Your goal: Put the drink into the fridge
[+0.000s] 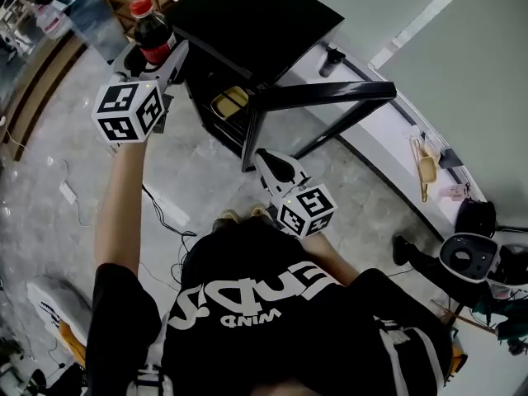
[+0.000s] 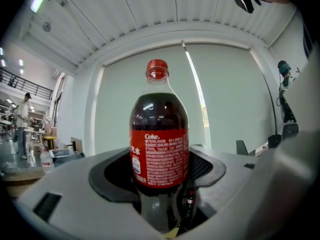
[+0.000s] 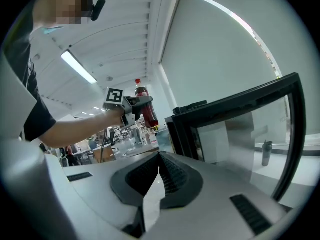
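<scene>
I'm pinching the dark, red-capped cola bottle (image 2: 159, 134) in my left gripper (image 2: 160, 176) beside the fridge (image 1: 256, 15), with my right gripper (image 3: 159, 166) pressed together.

— What is your bottle (image 2: 159, 149) made of?
— Clear glossy plastic, with a smooth red label (image 2: 160, 156) and a red plastic cap (image 2: 157, 70).
— And the fridge (image 1: 247, 15)?
— Smooth black casing; the door (image 3: 240, 134) is glass. Your fingers (image 3: 175, 176) are matt grey plastic with ribbed black pads.

Black short-sleeved T-shirt (image 1: 280, 328), white lettering on back. Both the left claw (image 1: 155, 56) and right claw (image 1: 266, 159): grey shells, black ribbed pads, black-and-white marker cubes (image 1: 128, 110).
</scene>
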`<action>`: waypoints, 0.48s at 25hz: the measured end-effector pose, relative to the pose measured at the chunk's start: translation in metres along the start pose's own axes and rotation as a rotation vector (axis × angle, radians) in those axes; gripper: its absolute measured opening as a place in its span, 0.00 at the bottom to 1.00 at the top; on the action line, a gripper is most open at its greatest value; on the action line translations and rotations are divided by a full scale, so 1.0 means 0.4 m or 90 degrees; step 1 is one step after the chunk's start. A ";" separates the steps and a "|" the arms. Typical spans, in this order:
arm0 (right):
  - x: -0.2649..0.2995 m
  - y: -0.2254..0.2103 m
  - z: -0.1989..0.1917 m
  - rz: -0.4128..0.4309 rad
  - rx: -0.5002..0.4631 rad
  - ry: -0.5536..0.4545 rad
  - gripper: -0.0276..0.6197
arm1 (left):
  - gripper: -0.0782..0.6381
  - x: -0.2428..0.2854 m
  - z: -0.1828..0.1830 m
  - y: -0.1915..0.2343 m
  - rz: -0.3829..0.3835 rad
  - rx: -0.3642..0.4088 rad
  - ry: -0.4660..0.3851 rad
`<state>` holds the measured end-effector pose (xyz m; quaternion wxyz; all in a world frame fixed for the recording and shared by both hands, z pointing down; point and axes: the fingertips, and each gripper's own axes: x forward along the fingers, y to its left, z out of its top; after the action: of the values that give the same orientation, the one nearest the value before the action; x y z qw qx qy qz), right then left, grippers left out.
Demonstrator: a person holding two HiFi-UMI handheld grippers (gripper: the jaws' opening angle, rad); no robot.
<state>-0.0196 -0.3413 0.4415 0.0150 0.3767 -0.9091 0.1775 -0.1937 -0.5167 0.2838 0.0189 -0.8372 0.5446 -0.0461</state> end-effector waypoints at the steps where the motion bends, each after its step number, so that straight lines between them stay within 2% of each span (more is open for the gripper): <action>1: 0.004 0.008 -0.004 0.006 -0.001 0.004 0.08 | 0.55 -0.014 -0.015 0.005 0.005 -0.003 0.000; 12: 0.043 0.035 -0.131 0.029 -0.011 0.032 0.08 | 0.55 -0.097 -0.289 -0.002 0.018 -0.048 0.010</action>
<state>-0.0470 -0.3263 0.4888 0.0373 0.3512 -0.9182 0.1794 -0.2199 -0.4789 0.3968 -0.0161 -0.8294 0.5575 -0.0320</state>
